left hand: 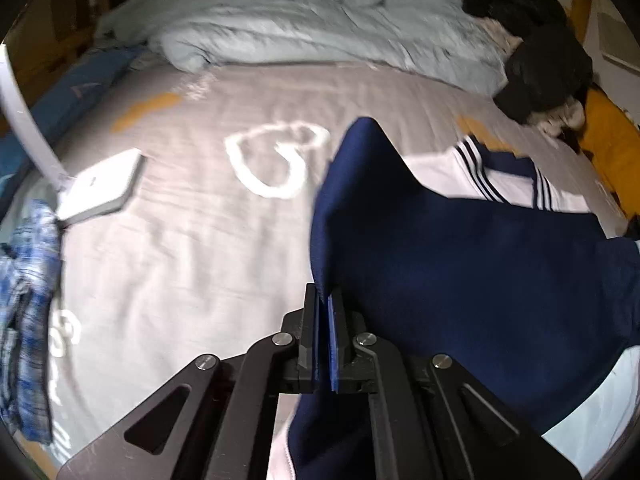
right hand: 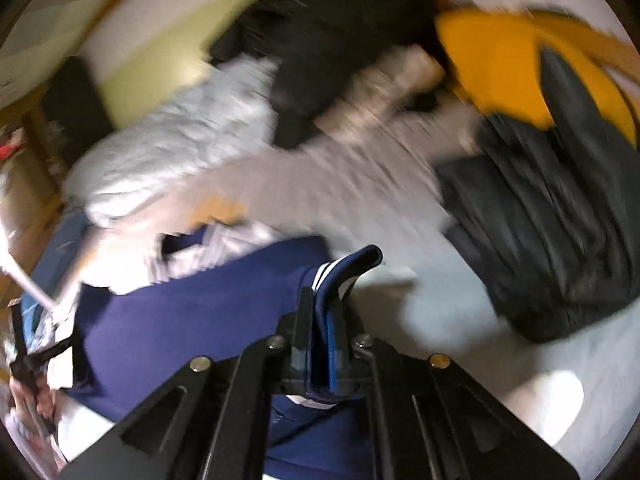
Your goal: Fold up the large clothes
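On your left wrist view, your left gripper [left hand: 325, 304] has its jaws pinched tight on a fold of the navy garment [left hand: 440, 260], with blue cloth squeezed between the pads. The garment rises in a peak straight ahead of the fingers and spreads away to the right, where its white panel with dark stripes [left hand: 480, 176] lies on the grey bedsheet [left hand: 180, 260]. Ahead and to the left, a white heart outline [left hand: 276, 160] is printed on the sheet; other white print nearer the left edge is too blurred to read. Further left sits a white flat device [left hand: 100, 188] with a small mark on it that you cannot read. A blue plaid cloth [left hand: 24, 300] hangs at the far left. Beyond the heart, a pale blue duvet [left hand: 320, 32] is bunched up, with a black garment [left hand: 540, 52] at far right.

On your right wrist view, heavily blurred, your right gripper [right hand: 322, 308] is clamped shut on a navy striped edge of the same garment, which curls just ahead of the fingertips. The navy body stretches to the left. Ahead to the right lie a dark grey jacket [right hand: 552, 232] and a yellow cloth [right hand: 500, 60]. No writing is readable here.
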A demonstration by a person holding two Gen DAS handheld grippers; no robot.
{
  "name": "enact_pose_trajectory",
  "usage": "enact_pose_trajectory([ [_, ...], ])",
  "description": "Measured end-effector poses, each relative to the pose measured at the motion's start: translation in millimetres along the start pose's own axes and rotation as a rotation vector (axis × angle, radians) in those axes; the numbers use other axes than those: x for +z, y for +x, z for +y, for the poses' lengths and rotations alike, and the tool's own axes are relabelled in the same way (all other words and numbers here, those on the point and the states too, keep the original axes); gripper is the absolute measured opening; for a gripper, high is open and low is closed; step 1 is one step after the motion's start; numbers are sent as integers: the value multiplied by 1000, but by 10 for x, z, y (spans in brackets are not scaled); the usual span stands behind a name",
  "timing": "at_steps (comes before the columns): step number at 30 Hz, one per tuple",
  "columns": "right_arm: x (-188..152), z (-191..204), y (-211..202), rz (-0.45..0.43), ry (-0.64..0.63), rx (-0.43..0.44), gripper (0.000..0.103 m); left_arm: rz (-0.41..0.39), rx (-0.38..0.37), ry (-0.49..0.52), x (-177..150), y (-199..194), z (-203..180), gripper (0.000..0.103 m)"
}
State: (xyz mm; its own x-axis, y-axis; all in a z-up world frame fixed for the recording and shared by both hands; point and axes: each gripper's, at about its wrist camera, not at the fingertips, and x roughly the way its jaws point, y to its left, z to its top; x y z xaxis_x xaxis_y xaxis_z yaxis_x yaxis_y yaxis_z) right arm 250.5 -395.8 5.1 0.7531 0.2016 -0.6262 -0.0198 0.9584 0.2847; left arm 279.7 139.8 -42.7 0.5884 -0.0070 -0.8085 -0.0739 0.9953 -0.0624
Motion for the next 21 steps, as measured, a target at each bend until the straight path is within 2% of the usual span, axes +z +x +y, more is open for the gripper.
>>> enact_pose_trajectory([
  [2, 6, 177, -108, -64, -64, 36, 5, -2, 10, -38, 22, -2, 110, 3],
  [4, -16, 348, -145, -104, -132, 18, 5, 36, 4, -91, 22, 89, 224, 4],
  [6, -45, 413, -28, -71, -161, -48, 5, 67, 23, -119, 0, 192, 286, 4],
  [10, -131, 336, 323, 2, -154, -191, 5, 96, 98, -102, -34, 329, 258, 4],
  [13, -123, 249, 382, 14, -123, -197, 5, 40, 171, -86, -14, 243, 245, 4],
  [14, -109, 231, 378, 10, -120, -195, 6, 17, 174, -85, -1, 183, 270, 4],
  [16, -87, 206, 331, -11, -105, -199, 8, -15, 131, -90, 32, 70, 292, 8],
  [18, -70, 211, 269, -29, -92, -204, 13, -59, 112, -79, 60, -61, 268, 13],
  [20, -65, 232, 199, -42, -96, -212, 25, -109, 112, -48, 74, -211, 187, 24],
  [21, -63, 249, 150, -54, -103, -210, 36, -126, 108, -36, 85, -276, 145, 33],
])
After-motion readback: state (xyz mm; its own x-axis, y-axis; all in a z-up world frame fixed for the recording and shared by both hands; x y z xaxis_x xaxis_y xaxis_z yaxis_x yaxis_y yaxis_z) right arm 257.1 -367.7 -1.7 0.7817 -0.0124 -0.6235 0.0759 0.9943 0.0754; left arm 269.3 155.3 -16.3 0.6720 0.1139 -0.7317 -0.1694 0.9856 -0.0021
